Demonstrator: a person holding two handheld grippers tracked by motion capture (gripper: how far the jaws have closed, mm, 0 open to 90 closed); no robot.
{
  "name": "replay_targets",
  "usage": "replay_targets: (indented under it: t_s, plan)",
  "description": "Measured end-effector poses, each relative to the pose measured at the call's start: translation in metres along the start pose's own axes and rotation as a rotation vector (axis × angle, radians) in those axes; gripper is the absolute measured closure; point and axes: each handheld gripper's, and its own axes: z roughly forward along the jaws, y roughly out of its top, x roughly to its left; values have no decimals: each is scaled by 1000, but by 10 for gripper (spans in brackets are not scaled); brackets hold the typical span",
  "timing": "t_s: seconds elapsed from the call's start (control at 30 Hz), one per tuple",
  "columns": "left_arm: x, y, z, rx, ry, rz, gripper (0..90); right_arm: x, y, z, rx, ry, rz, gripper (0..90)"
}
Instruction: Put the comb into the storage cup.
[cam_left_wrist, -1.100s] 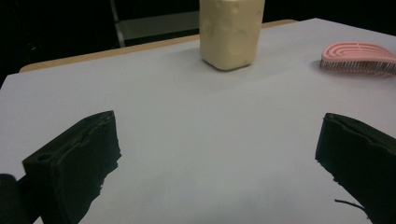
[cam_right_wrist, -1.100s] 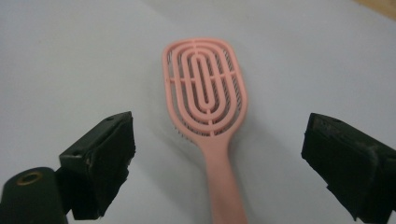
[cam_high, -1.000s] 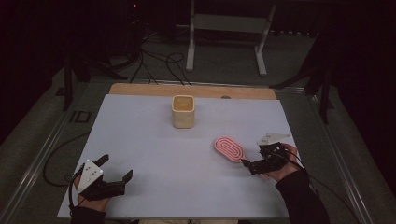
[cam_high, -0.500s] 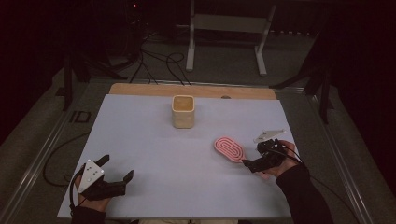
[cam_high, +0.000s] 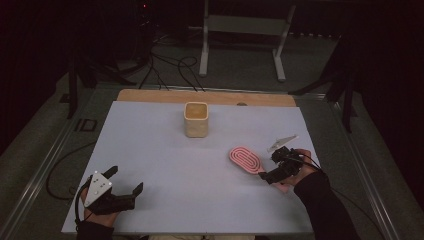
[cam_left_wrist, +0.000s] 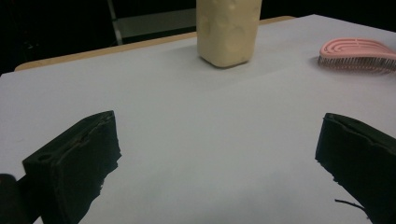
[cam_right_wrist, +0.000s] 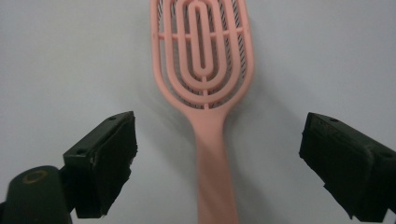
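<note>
Right claw (cam_right_wrist: 217, 154) hangs released, jaws wide to either side of the handle of the pink oval slotted plastic hairbrush (cam_right_wrist: 205, 70), which lies flat on the white worktop (cam_high: 165, 160) with its head just ahead of the jaws. Left claw (cam_high: 125, 181) is released too, well apart from the brush, the cream rounded-square cup (cam_left_wrist: 228, 30) ahead of it.

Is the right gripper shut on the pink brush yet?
No, open. The right gripper has its jaws spread wide either side of the pink brush handle, touching neither side.
</note>
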Motion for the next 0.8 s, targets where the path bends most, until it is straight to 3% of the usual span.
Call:
replay_targets:
  t_s: [0.27, 0.5, 0.8]
  plan:
    - [-1, 0, 0, 1, -1, 2, 1, 1, 4, 11, 78, 57, -23, 132]
    - [-1, 0, 0, 3, -2, 3, 1, -4, 7, 17, 91, 84, -34, 127]
    - [-1, 0, 1, 4, -3, 3, 1, -9, 4, 25, 123, 109, -5, 108]
